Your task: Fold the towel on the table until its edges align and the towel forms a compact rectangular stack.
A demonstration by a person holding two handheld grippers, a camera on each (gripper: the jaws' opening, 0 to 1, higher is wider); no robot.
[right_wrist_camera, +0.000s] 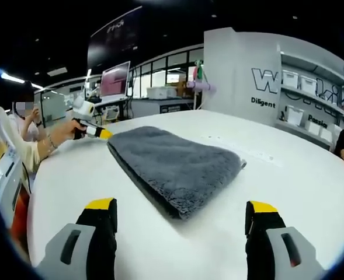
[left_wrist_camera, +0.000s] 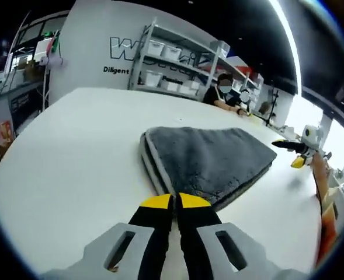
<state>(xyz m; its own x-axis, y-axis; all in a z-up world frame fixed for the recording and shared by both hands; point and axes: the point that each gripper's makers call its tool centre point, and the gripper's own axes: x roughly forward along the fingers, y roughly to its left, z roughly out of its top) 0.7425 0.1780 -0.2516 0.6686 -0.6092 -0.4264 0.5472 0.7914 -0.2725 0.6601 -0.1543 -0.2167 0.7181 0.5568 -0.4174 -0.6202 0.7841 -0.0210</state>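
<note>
Lying folded on the table (right_wrist_camera: 288, 169), the towel (right_wrist_camera: 174, 166) faces wide right tongs (right_wrist_camera: 180, 213), closed left tongs (left_wrist_camera: 176, 202).

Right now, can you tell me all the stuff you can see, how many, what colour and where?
towel: one, grey, folded into layers, lying flat on the table's middle
table: one, white, under the towel
shelves: one rack, grey with white bins, against the back wall
monitor: one, pinkish screen, on a desk behind the table
seated people: two, at the table's far edge
person's hand: one, in a pale sleeve, holding the left claw at the table's edge
left claw: one, black with yellow tips, shut, just in front of the towel's near corner
right claw: one, black with yellow tips, open, short of the towel's near corner
</note>
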